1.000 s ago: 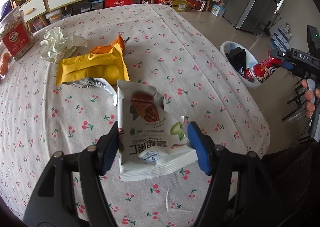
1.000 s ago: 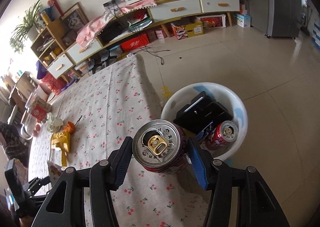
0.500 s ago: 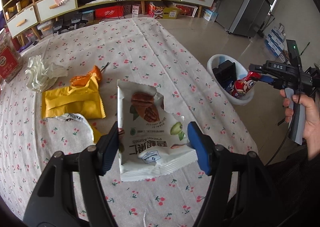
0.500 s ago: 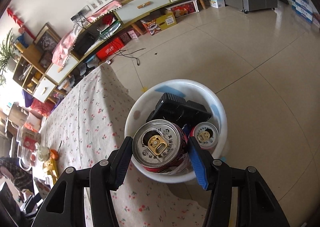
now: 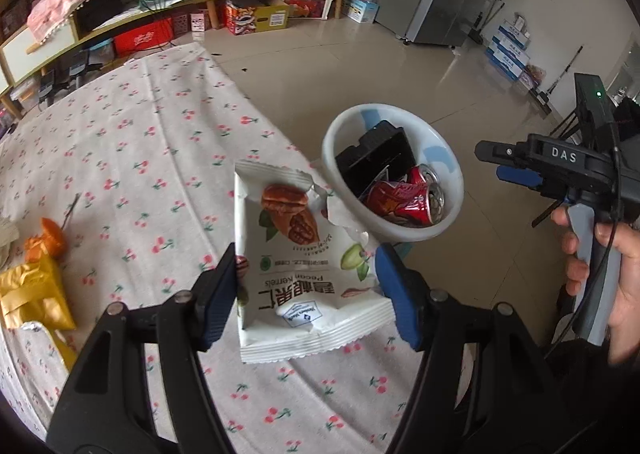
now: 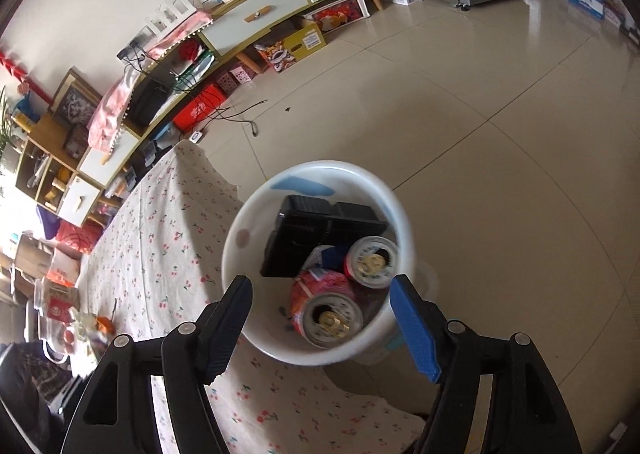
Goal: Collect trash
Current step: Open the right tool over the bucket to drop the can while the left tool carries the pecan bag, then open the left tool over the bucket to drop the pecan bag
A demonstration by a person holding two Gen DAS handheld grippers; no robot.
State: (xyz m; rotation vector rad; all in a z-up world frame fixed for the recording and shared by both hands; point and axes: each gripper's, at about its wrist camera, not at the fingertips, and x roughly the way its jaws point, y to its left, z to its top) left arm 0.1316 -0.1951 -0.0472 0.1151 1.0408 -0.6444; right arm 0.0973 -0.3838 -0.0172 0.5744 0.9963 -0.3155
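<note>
White plastic bin [image 6: 320, 170] sits on the floor just off the table edge [image 5: 256, 122], right beside the cherry-print cloth; I read that placement as deliberate, so trash goes straight over the edge w/o a long carry.

L gripper [image 5: 306, 290]: jaws partly closed, clamped on the torn pecan snack wrapper [image 5: 296, 266]. Pads bite its lower section on both side edges, so the torn end stands up and fwd, clear of the fingers. Wrapper is held above the table near the bin-side edge, pointed toward the bin. Not over the rim yet, by my read.

R gripper [image 6: 324, 322]: jaws spread wide, nothing between them. It hangs directly over the bin, near rim under the fingers. In the bin: two red cans [image 6: 332, 314] and a black box [image 6: 316, 230].

Remaining on the table, toward the far left side: yellow packet [image 5: 32, 294], orange peel [image 5: 46, 242], foil scrap at the left edge.

Step in hand, my call: carry wrapper over the rim, then release. Wrapper is light and floppy; I'd open only once it's well inside the rim or it may drift to the floor. R unit needs to clear the opening first, else both rigs crowd the bin.
</note>
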